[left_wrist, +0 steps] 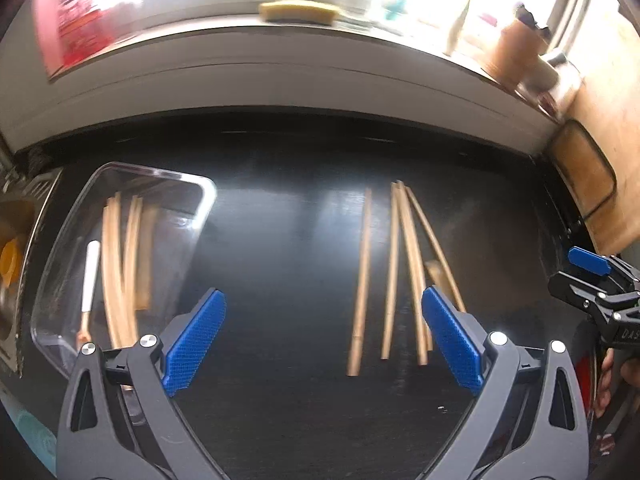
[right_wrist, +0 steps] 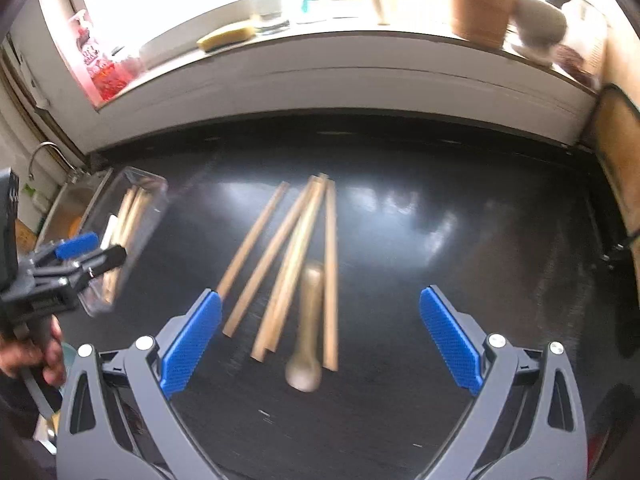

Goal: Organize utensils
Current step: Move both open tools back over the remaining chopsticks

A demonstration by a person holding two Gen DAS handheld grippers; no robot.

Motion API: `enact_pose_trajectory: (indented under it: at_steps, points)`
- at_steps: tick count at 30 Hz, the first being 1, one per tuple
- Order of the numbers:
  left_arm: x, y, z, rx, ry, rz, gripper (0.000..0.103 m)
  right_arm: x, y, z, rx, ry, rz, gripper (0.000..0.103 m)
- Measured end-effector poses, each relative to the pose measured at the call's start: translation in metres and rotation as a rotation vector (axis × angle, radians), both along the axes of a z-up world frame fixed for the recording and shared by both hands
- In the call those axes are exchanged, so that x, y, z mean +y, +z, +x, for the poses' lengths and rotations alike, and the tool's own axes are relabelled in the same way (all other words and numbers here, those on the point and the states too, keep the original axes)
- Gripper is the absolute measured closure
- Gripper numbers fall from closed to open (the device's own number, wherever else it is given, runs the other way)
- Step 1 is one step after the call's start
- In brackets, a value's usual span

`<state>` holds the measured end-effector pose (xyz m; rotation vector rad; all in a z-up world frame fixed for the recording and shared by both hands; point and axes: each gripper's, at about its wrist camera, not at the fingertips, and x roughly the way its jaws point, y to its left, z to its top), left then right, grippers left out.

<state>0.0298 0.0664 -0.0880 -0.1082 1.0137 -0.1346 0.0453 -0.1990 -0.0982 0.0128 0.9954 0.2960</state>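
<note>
Several wooden chopsticks (left_wrist: 400,272) lie loose on the black table (left_wrist: 280,240); they also show in the right wrist view (right_wrist: 280,256). A wooden spoon (right_wrist: 306,332) lies among them. A clear plastic container (left_wrist: 120,264) at the left holds more chopsticks and a white-handled utensil (left_wrist: 90,280); it shows in the right wrist view (right_wrist: 124,232) too. My left gripper (left_wrist: 324,336) is open and empty, between container and loose chopsticks. My right gripper (right_wrist: 320,340) is open and empty, above the spoon.
A windowsill (right_wrist: 320,40) at the back carries a yellow sponge (right_wrist: 228,36), bottles and a brown canister (right_wrist: 482,0). A wooden board (left_wrist: 600,140) stands at the right. A sink with a tap (right_wrist: 48,152) lies left of the table.
</note>
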Motion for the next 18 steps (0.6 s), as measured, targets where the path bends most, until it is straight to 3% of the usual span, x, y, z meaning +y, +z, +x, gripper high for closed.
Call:
enact_pose_trajectory:
  at_steps: [4,11,18]
  points:
    - [-0.022,-0.004,0.004,0.012,-0.022,0.008,0.007,-0.024,-0.007,-0.006,0.008,-0.009,-0.007,0.006]
    - [-0.033,-0.011,0.010,0.033,-0.043,0.029,0.007,-0.028,-0.010,-0.006,0.000,0.013,-0.025,0.006]
    - [-0.033,-0.048,0.019,0.074,-0.085,0.080,0.007,-0.018,-0.042,0.006,0.035,0.038,-0.090,0.006]
